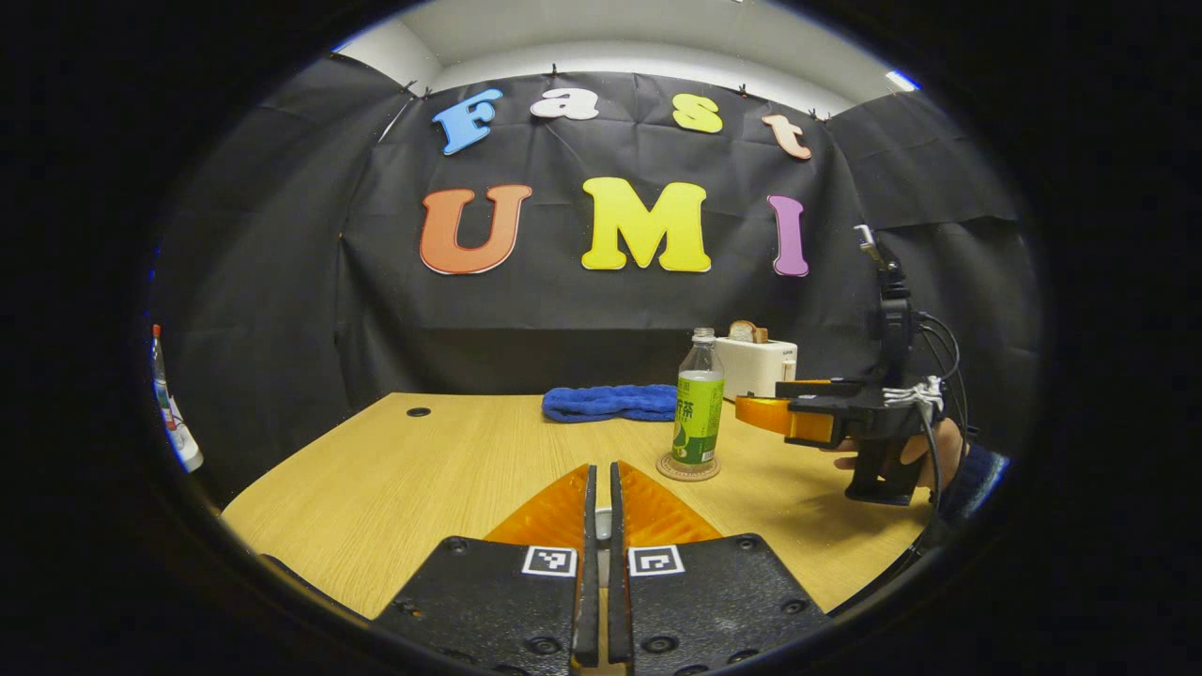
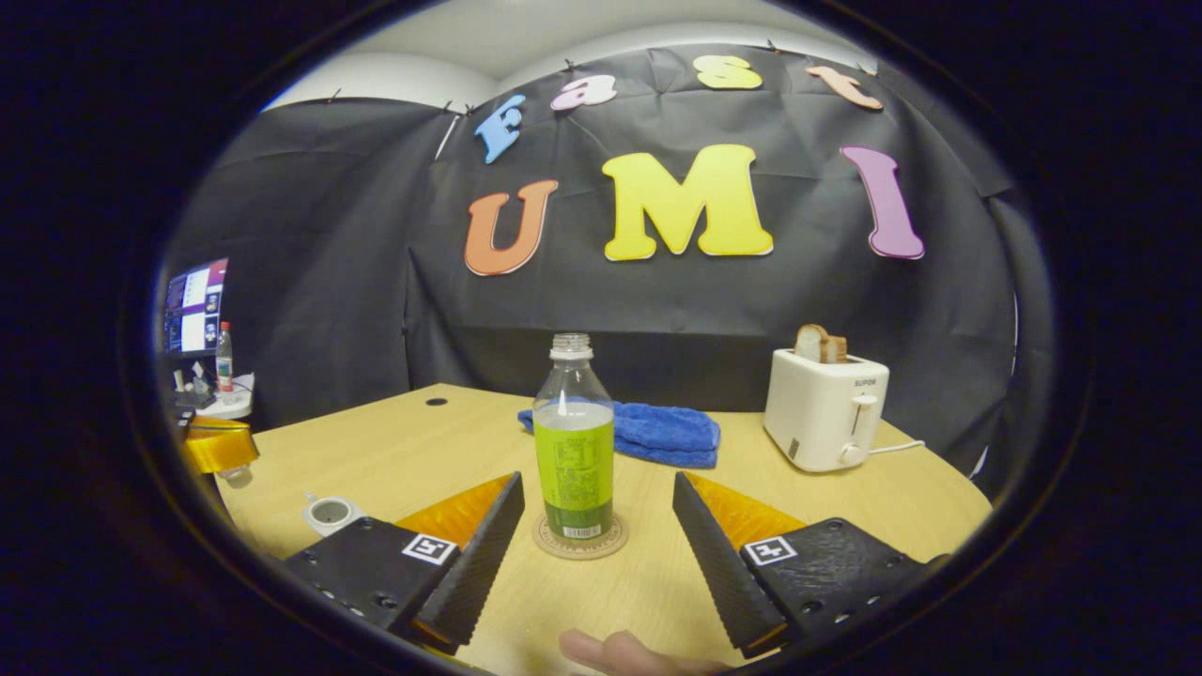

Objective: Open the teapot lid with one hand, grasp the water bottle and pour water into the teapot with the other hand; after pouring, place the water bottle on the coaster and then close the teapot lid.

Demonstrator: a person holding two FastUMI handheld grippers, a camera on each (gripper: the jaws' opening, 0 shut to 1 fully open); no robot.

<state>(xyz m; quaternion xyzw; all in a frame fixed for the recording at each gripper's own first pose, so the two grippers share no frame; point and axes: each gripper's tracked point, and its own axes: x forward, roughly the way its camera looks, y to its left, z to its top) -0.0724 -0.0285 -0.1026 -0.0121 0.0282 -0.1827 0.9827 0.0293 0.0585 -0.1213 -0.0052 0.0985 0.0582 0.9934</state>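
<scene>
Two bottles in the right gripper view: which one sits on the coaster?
The green-labelled water bottle, uncapped, upright on the round coaster between the open right hand-held gripper fingers. The other bottle stands far left, off the table.

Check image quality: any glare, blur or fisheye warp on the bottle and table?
Left gripper view: bottle sharp and upright, table evenly lit, its far edge bowed by the lens, soft shadow under the right gripper. Right gripper view: bottle crisp, no glare; toaster leans with the warp.
</scene>
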